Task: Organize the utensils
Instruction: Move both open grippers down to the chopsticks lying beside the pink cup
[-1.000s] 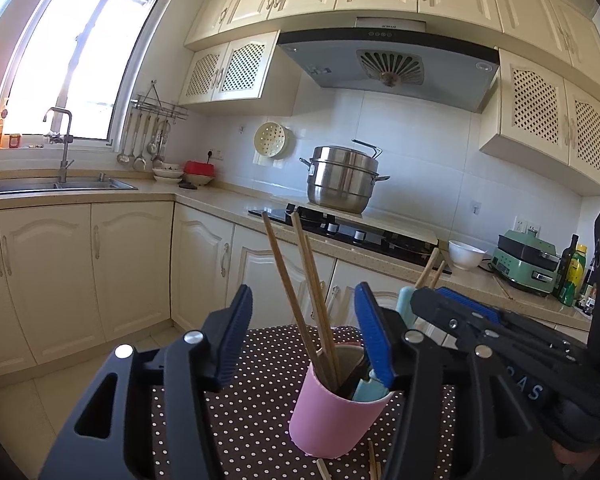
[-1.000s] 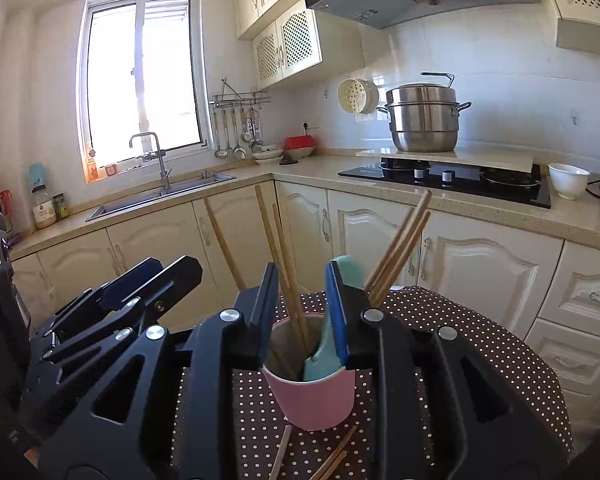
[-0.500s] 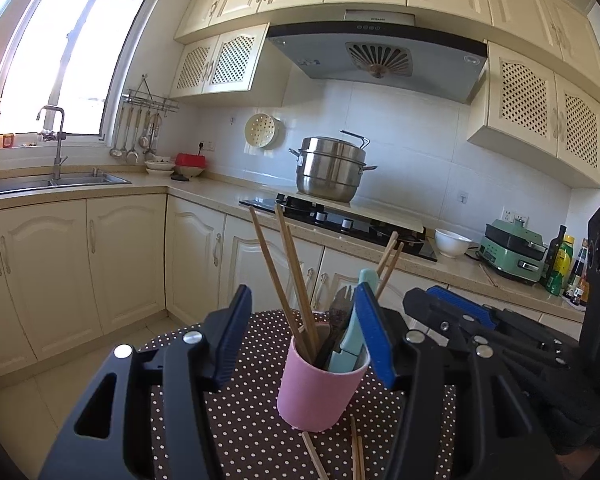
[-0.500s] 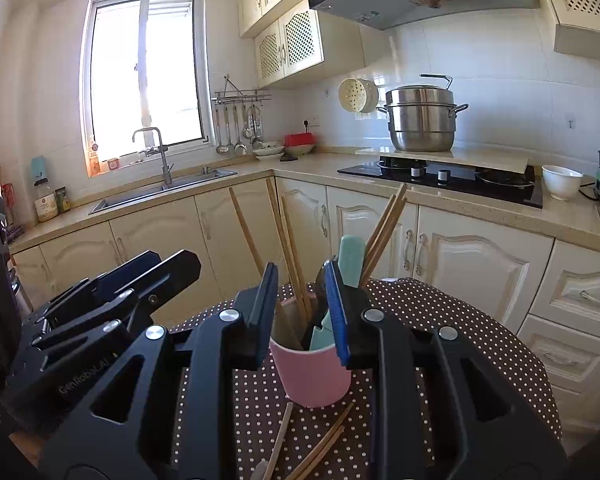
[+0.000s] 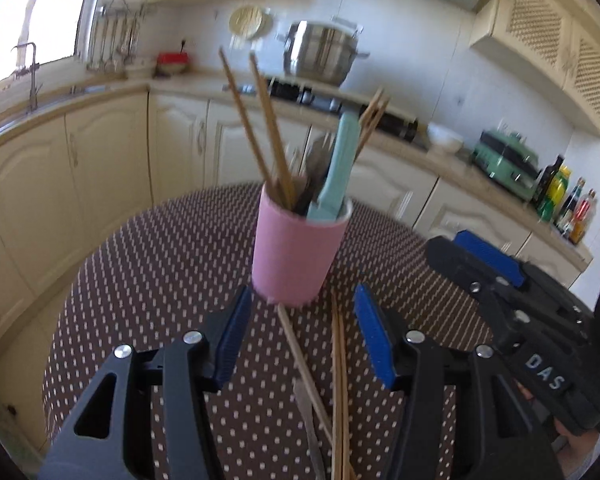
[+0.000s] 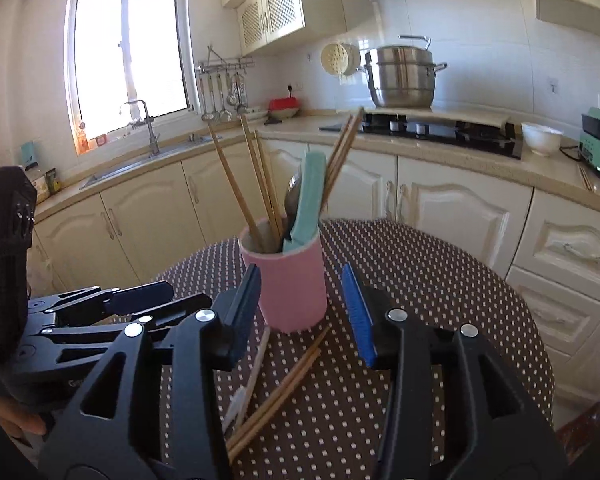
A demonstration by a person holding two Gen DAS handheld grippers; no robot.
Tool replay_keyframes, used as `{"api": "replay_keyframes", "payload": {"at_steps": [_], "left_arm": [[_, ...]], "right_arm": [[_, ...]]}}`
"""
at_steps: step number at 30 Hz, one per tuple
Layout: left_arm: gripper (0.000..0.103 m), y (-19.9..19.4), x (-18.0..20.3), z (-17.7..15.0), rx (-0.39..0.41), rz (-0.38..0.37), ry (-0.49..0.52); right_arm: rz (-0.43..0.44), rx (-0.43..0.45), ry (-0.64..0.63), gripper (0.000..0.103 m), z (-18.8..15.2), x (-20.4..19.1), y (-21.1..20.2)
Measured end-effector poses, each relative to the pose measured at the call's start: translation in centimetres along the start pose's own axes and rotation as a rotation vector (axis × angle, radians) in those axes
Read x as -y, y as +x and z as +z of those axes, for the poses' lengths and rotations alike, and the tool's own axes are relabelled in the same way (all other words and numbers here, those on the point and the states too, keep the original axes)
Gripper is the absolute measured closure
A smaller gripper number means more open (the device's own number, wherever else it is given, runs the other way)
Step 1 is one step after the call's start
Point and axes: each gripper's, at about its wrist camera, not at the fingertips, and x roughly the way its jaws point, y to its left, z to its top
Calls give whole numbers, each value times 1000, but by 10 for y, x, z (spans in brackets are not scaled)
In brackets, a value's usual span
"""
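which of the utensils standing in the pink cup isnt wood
The mint-green handled utensil in the pink cup, plus a grey metal spoon tucked just behind it. The rest are plain wooden chopsticks fanning out above the rim.

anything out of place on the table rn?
Yes. Several loose wooden chopsticks and one pale utensil lie scattered on the brown polka-dot tablecloth in front of the pink cup, not in it. Both grippers are open and empty.
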Motion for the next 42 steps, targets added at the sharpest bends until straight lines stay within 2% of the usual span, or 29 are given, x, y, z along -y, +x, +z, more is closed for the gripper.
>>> {"api": "replay_keyframes", "payload": {"at_steps": [3, 8, 11, 17, 25, 30, 31, 35, 38, 42], "left_arm": [[50, 9, -5, -12, -69, -5, -38], [50, 20, -9, -30, -131, 25, -38], [50, 24, -15, -39, -152, 34, -55], [50, 25, -28, -47, -171, 48, -75], [50, 23, -35, -47, -179, 55, -85], [50, 25, -38, -45, -188, 51, -83], [50, 26, -38, -45, -190, 50, -82], [50, 32, -34, -43, -209, 32, -81], [50, 41, -27, -41, -241, 10, -76], [50, 49, -12, -39, -273, -25, -38]], "right_arm": [[1, -91, 17, 58, -17, 4, 9], [13, -301, 22, 58, -51, 5, 34], [18, -371, 13, 58, -70, 0, 43], [33, -412, -5, 58, -87, -13, 52], [-7, -432, -30, 57, -89, -24, 62], [-47, -447, -104, 57, -92, -37, 69], [-42, -452, -103, 59, -92, -36, 69], [-25, -484, -101, 79, -90, -25, 66], [-6, -510, -95, 88, -88, -14, 64], [24, -529, -76, 90, -86, 0, 62]]}}
